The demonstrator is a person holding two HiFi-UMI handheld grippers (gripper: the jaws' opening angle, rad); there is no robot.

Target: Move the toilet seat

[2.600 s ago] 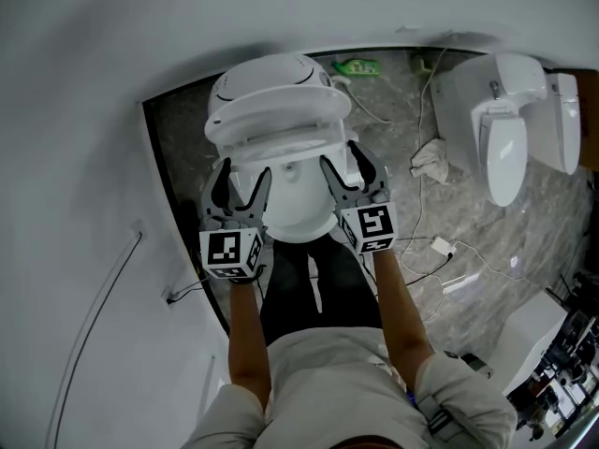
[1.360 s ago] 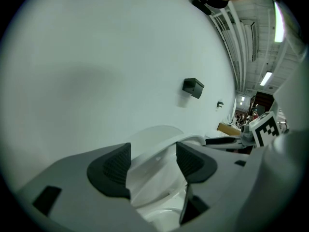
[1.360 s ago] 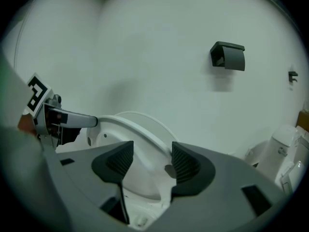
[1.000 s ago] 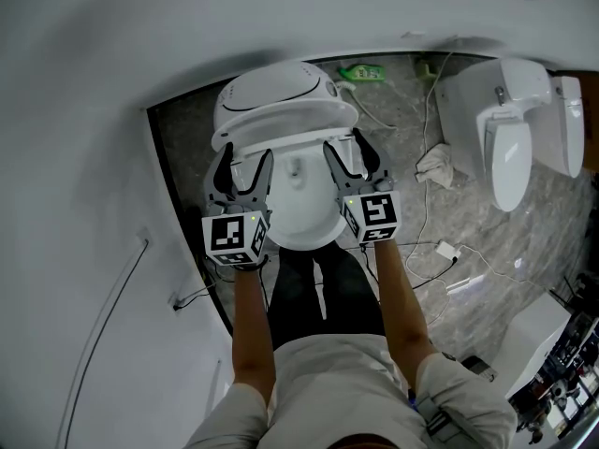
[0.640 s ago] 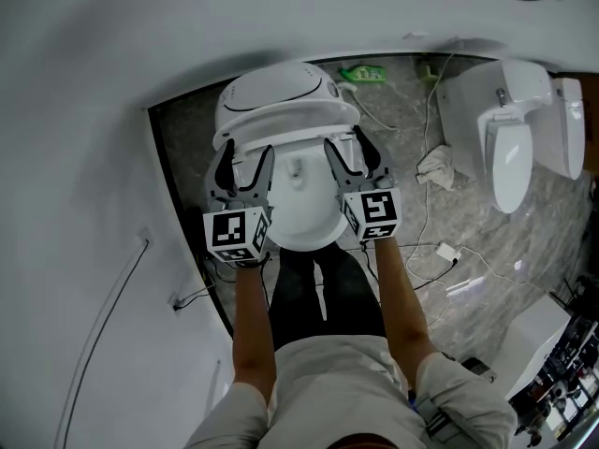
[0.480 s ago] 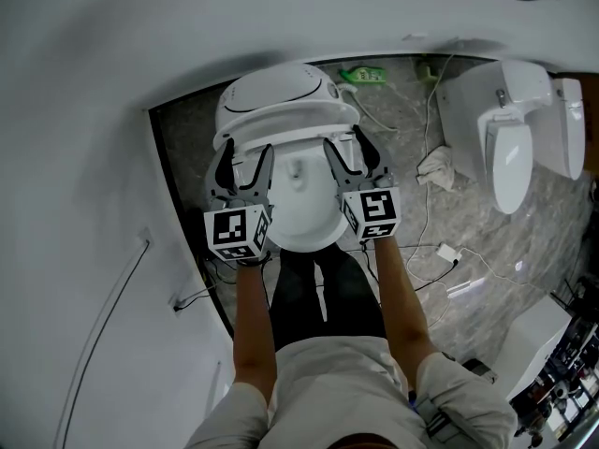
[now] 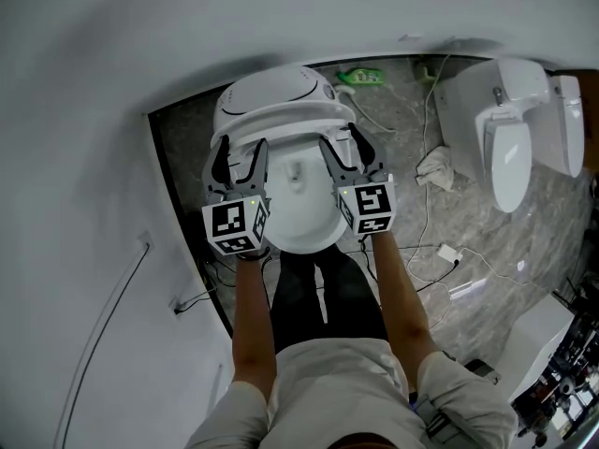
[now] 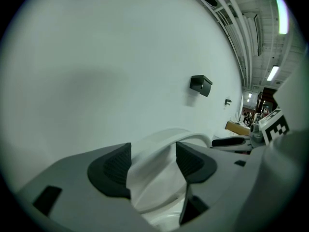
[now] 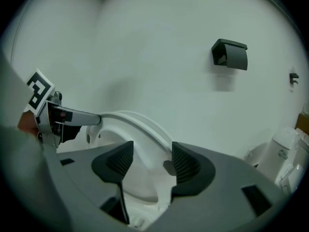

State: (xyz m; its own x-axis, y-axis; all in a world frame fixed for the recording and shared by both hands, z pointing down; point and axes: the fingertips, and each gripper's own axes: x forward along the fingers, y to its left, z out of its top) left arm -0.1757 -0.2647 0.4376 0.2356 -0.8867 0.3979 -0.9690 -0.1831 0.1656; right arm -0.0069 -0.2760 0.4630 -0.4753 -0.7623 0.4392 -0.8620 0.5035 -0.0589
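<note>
Grey veined stone floor (image 7: 468,204) runs up to a plain white wall (image 7: 94,110), and we stand over a white porcelain toilet bowl (image 7: 299,227) set close against that wall. Its inside is open to view and white, like the rest of it. Thin white cables (image 7: 426,223) trail across the stone, with a small white plug block (image 7: 445,251) and a crumpled white cloth (image 7: 432,168) among them. A small green object (image 7: 360,76) lies at the wall's foot; we cannot tell what it is. A second white toilet (image 7: 510,129) with its lid down stands well apart on our right. A dark box (image 9: 231,53) is fixed on the wall.

The white oval plastic toilet seat (image 7: 285,129) is tilted up off the bowl, just under the domed white lid (image 7: 276,90). We hold it at both sides. The left gripper (image 7: 240,152) is clamped across the seat's left band, and the right gripper (image 7: 346,148) across its right band, the dark pads (image 9: 186,163) set against it.
</note>
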